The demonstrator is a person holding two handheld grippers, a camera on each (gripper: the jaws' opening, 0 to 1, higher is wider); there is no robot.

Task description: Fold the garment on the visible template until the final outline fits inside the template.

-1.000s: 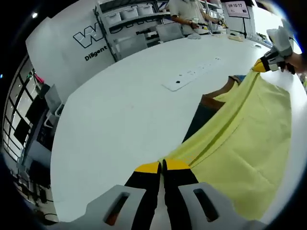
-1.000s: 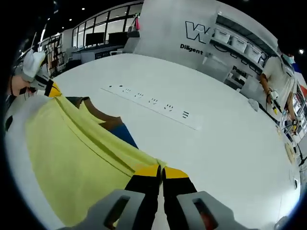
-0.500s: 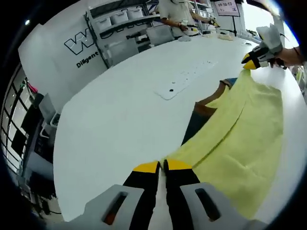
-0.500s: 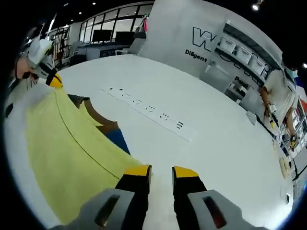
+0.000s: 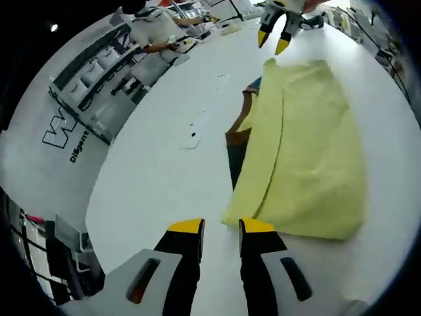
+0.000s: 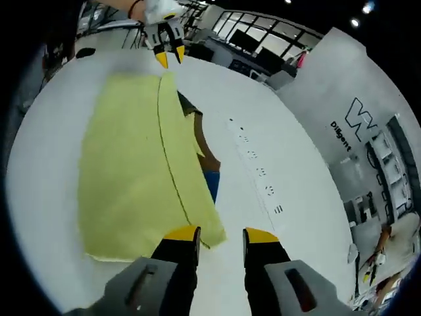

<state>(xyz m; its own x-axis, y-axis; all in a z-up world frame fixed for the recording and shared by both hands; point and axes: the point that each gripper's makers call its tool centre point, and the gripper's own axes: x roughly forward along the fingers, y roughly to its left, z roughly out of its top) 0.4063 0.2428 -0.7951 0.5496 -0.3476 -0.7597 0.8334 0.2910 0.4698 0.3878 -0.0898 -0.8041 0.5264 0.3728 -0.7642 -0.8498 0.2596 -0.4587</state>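
Just ahead of the left tongs (image 5: pixel 220 227), which stand parted and empty, the yellow garment (image 5: pixel 306 158) lies flat on the white desk (image 5: pixel 158 171), folded once with a seam line along its length. At its far corner the right tongs (image 6: pixel 220 234) stand likewise parted, holding nothing. A dark template (image 5: pixel 237 158) with brown and blue parts peeks out from under the cloth's edge. Judging by this, the garment overhangs the template widely, so more folds seem needed.
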